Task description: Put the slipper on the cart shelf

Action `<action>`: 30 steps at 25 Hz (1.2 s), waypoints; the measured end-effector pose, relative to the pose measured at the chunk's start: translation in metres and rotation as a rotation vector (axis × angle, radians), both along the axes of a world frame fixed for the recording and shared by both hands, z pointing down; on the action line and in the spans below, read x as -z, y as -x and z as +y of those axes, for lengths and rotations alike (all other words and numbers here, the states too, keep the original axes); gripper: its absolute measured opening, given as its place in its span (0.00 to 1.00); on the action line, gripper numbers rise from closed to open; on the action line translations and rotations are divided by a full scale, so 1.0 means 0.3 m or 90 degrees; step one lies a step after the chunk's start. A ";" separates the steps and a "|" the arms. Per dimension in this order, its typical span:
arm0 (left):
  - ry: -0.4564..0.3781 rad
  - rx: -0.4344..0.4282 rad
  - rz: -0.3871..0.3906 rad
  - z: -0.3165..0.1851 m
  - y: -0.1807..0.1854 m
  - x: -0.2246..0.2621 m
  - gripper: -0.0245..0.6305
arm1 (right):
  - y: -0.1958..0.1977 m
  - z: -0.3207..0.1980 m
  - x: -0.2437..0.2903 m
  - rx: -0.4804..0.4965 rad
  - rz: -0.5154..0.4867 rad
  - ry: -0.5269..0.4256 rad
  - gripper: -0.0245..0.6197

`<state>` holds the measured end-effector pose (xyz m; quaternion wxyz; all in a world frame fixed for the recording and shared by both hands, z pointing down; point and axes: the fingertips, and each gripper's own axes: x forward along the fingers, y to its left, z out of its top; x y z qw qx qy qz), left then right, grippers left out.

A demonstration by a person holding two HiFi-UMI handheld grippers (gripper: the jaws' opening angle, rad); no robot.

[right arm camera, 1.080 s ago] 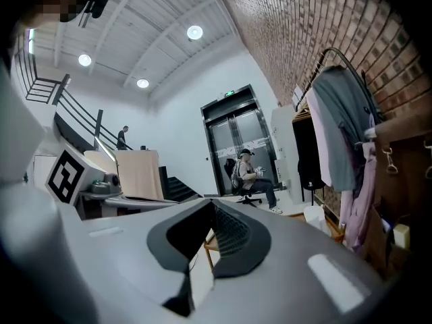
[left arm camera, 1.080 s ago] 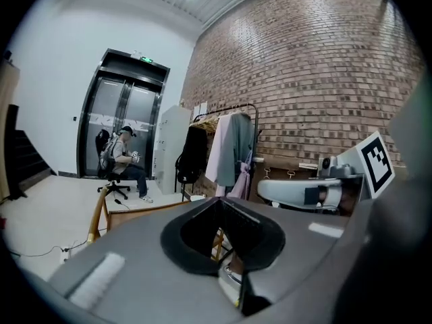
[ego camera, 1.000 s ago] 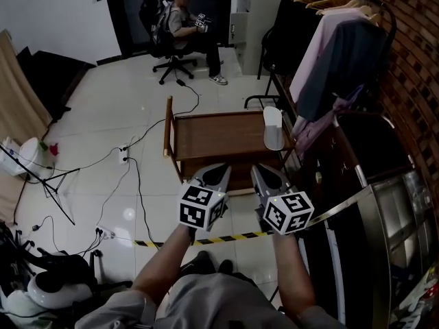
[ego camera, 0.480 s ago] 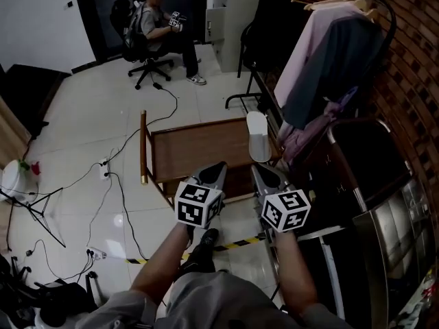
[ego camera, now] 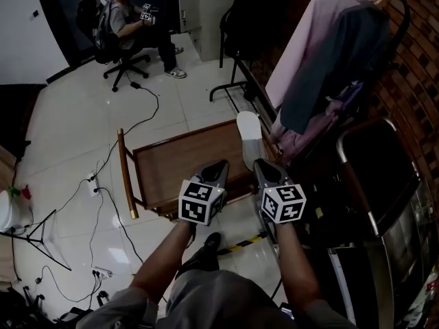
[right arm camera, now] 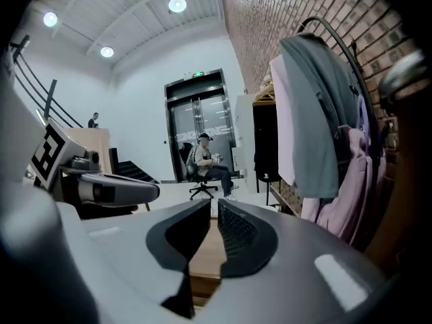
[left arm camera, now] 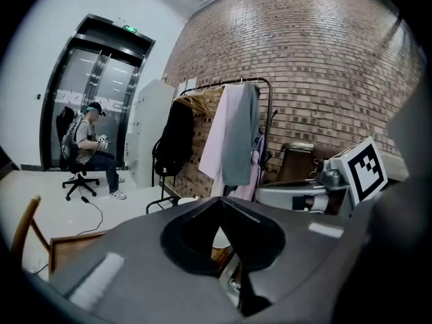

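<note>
A white slipper (ego camera: 249,139) lies on the top of the wooden cart (ego camera: 171,166), at its right end near the clothes rack. Both grippers hover side by side over the cart's near edge. My left gripper (ego camera: 219,165) is shut and empty, just left of the slipper's heel. My right gripper (ego camera: 260,165) is shut too, with nothing in it, just below the slipper. In the left gripper view the jaws (left arm camera: 220,200) meet at their tips. In the right gripper view the gripper (right arm camera: 214,204) shows its jaws together above the brown cart top (right arm camera: 204,252).
A clothes rack with pink and grey garments (ego camera: 322,60) stands right of the cart before a brick wall. A dark metal-framed unit (ego camera: 374,184) is at the right. Cables (ego camera: 103,184) and yellow-black tape (ego camera: 240,242) cross the floor. A seated person (ego camera: 130,19) is far back.
The view has swung right and closer: the cart and slipper now sit nearer the grippers. Both grippers stay shut and empty. The slipper has not moved on the cart.
</note>
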<state>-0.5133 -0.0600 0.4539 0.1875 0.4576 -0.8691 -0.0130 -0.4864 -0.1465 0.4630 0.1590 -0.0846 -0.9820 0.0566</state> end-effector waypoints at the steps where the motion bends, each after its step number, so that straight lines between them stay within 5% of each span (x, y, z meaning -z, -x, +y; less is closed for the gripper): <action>1: 0.000 -0.003 0.002 -0.024 0.028 -0.028 0.05 | 0.029 -0.033 -0.047 -0.007 0.010 0.001 0.07; 8: 0.032 -0.029 0.032 -0.132 0.215 -0.240 0.05 | 0.201 -0.207 -0.351 -0.069 0.090 -0.001 0.20; 17: 0.054 -0.032 0.069 -0.184 0.415 -0.419 0.05 | 0.423 -0.289 -0.590 -0.097 0.164 -0.002 0.26; 30: 0.090 -0.036 0.131 -0.237 0.495 -0.647 0.05 | 0.524 -0.388 -0.885 -0.149 0.263 -0.012 0.34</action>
